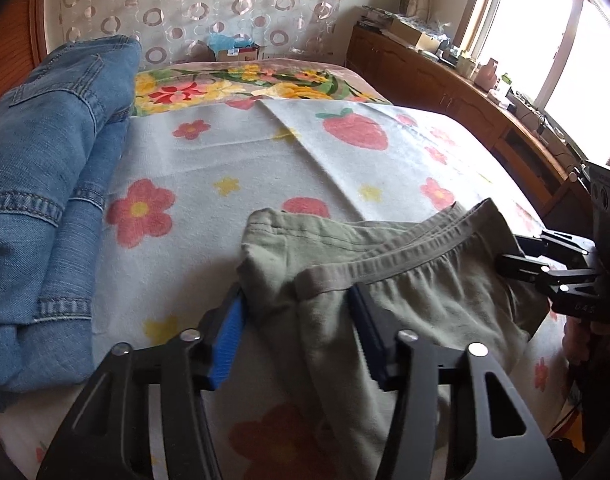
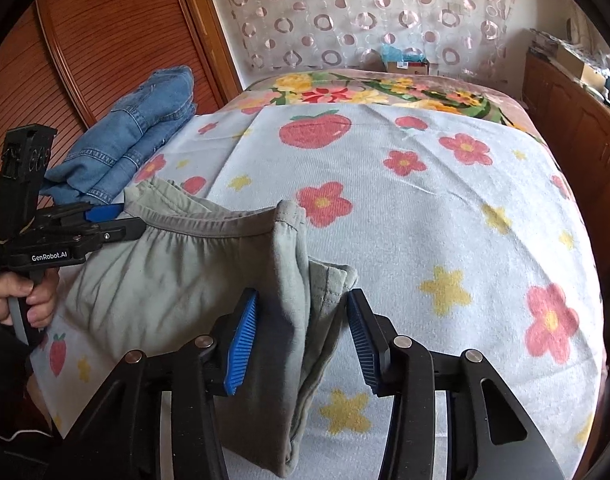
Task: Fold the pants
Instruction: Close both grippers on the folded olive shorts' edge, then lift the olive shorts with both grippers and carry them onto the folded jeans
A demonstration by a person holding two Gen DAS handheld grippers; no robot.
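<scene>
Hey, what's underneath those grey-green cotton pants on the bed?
The grey-green cotton pants lie on a white towel-like blanket printed with red flowers, yellow stars and strawberries. The part of the print directly beneath them is hidden.

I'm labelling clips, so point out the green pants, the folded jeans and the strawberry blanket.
green pants [image 2: 177, 276], right wrist view, on the gathered cloth below the waistband.
folded jeans [image 1: 37, 152], left wrist view, on the denim leg.
strawberry blanket [image 2: 445, 216], right wrist view, on bare pale cloth.

Olive-green soft matt cotton-like pants [image 1: 405, 304], ribbed waistband. Faded blue coarse denim jeans [image 1: 45, 184]. Fuzzy matt flower-print terry blanket [image 2: 425, 216]. Matt black plastic grippers, ridged blue rubbery pads [image 2: 243, 340].
</scene>
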